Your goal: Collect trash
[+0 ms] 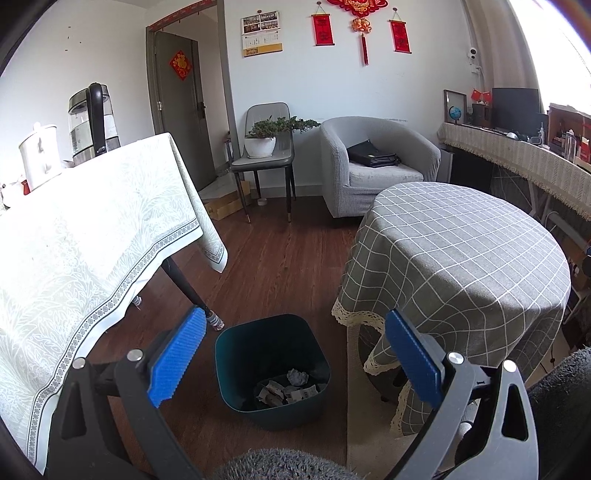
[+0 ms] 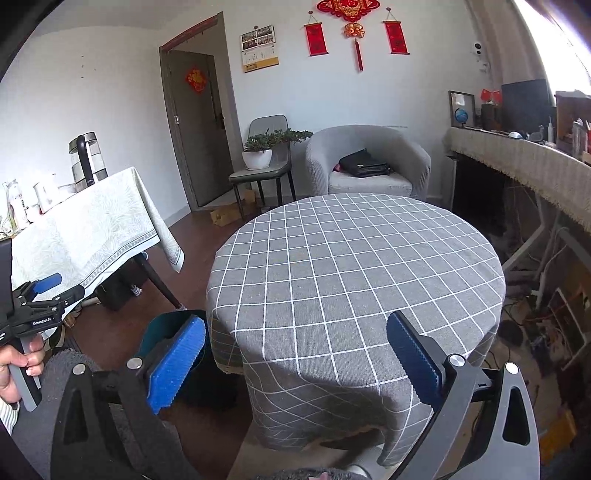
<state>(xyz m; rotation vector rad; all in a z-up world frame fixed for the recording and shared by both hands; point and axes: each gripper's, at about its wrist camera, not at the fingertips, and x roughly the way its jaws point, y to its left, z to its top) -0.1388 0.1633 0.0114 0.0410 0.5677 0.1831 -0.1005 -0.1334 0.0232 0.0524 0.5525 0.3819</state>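
Greys, blues and red in a small sitting room

The round surface point(image 2: 354, 266) wears a grey cloth with a white grid; the long surface point(image 1: 92, 236) a pale green leaf-patterned cloth with a dotted border. The bin point(image 1: 271, 369) is dark teal, holding whitish crumpled paper point(image 1: 288, 391). Blue ridged fingers point(image 1: 177, 354) sit on black frames. The floor point(image 1: 280, 266) is reddish-brown wood, the armchair point(image 1: 376, 166) light grey, the wall hangings point(image 1: 356, 22) red and gold.

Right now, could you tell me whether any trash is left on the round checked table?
No, the round table shows only its bare grey checked cloth, while crumpled paper lies in the bin beside it.
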